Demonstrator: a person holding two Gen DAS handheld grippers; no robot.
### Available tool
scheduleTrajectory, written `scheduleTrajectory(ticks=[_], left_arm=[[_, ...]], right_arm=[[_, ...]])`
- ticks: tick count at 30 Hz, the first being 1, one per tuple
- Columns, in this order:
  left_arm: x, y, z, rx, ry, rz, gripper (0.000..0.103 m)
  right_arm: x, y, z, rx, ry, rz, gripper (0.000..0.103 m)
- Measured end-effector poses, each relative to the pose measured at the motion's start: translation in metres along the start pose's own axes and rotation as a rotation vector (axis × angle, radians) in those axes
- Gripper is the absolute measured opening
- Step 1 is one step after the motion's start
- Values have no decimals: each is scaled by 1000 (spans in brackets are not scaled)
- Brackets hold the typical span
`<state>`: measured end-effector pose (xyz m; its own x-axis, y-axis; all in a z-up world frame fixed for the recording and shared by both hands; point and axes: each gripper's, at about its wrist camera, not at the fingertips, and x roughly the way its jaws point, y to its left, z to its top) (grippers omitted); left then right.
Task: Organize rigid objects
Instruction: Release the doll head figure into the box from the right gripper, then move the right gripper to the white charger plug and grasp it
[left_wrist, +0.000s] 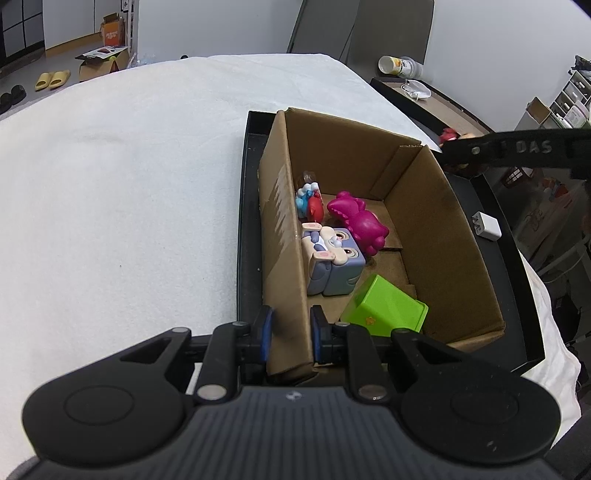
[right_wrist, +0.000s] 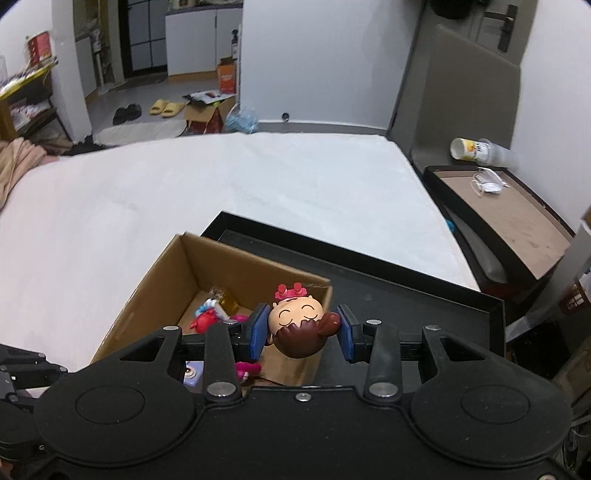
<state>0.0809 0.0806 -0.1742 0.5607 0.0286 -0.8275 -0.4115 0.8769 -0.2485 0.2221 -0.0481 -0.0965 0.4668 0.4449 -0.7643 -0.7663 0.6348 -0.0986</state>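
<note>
Care is needed: the brown-haired plastic doll head (right_wrist: 300, 326), clamped in the right gripper (right_wrist: 303, 330), hangs above the brown cardboard box (right_wrist: 162, 280). Release should be made low over bare floor while the left gripper (left_wrist: 291, 334), pinched on the box's wall, steadies it.

Yellow slippers (right_wrist: 167, 107); tipped cup (right_wrist: 476, 149); perhaps a mask (right_wrist: 487, 184).

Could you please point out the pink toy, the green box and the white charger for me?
pink toy (left_wrist: 357, 218), left wrist view, on its body.
green box (left_wrist: 386, 308), left wrist view, on its top face.
white charger (left_wrist: 487, 226), left wrist view, on its upper face.
</note>
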Motion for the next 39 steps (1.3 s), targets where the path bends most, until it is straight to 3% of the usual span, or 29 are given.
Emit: scheduleTrajectory(ticks=[8,12,16,19,39], left_arm=[[0,-1,0,7,-2,3,19],[-1,-2,0,10,-4,10,19],[0,-4,0,12,-3,14,19],[0,-5,0,15,-3,18,19],[1,-11,-1,34,-2,56,19]], right_arm=[[10,10,11,-16,13,4,42],[2,4,13,6,-17,-16,54],[-6,-6,8,15,-28,-28,73],[-11,-14,3,11,-26,-35,78],[-21,-101,-54,201,-15,-135,82]])
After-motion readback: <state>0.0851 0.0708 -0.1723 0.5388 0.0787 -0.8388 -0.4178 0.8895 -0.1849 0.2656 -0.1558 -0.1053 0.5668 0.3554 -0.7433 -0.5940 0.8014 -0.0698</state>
